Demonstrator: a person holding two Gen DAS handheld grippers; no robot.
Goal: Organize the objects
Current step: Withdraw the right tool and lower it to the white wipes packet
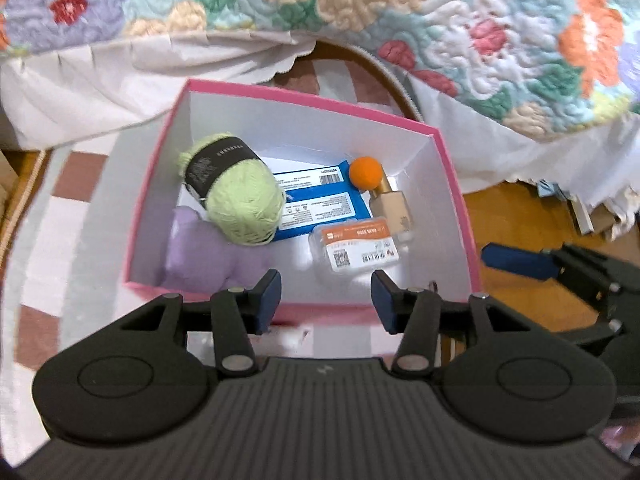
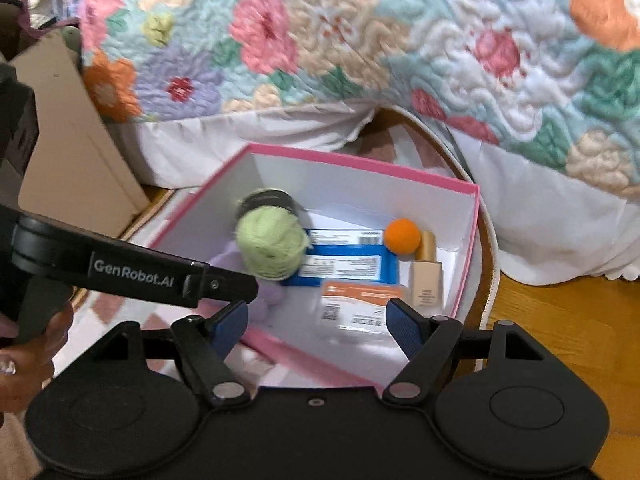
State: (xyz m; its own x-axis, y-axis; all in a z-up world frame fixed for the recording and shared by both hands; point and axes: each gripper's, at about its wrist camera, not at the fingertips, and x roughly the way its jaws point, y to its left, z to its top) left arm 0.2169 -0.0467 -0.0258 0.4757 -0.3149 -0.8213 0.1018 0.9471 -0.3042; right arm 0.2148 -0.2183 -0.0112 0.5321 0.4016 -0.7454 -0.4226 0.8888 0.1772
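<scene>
Both grippers hang above the near edge of the box (image 1: 456,168). Left gripper (image 1: 326,300) has its jaws spread apart and holds nothing; right gripper (image 2: 318,328) is also spread wide and empty.

Just beyond the fingers, inside the box at its near side, lies a clear case (image 1: 356,246) with an orange label. To its left sits a purple toy (image 1: 200,248), and a green yarn ball (image 1: 240,196) rests partly on it. Under the yarn lies a flat blue pack (image 1: 320,196). At the far right corner stand an orange ball (image 1: 365,174) and a beige bottle (image 1: 394,208), touching each other.

Outside, the box stands on a checked mat (image 1: 72,184), and a flowered quilt (image 1: 480,20) hangs behind it.

The yarn seems light and soft; it is best pinched across its black band. The bottle looks like glass, so probably heavier, slippery and fragile; I would take it by the flat sides of its body. The case looks stiff and smooth, and its long edges offer a hold.
</scene>
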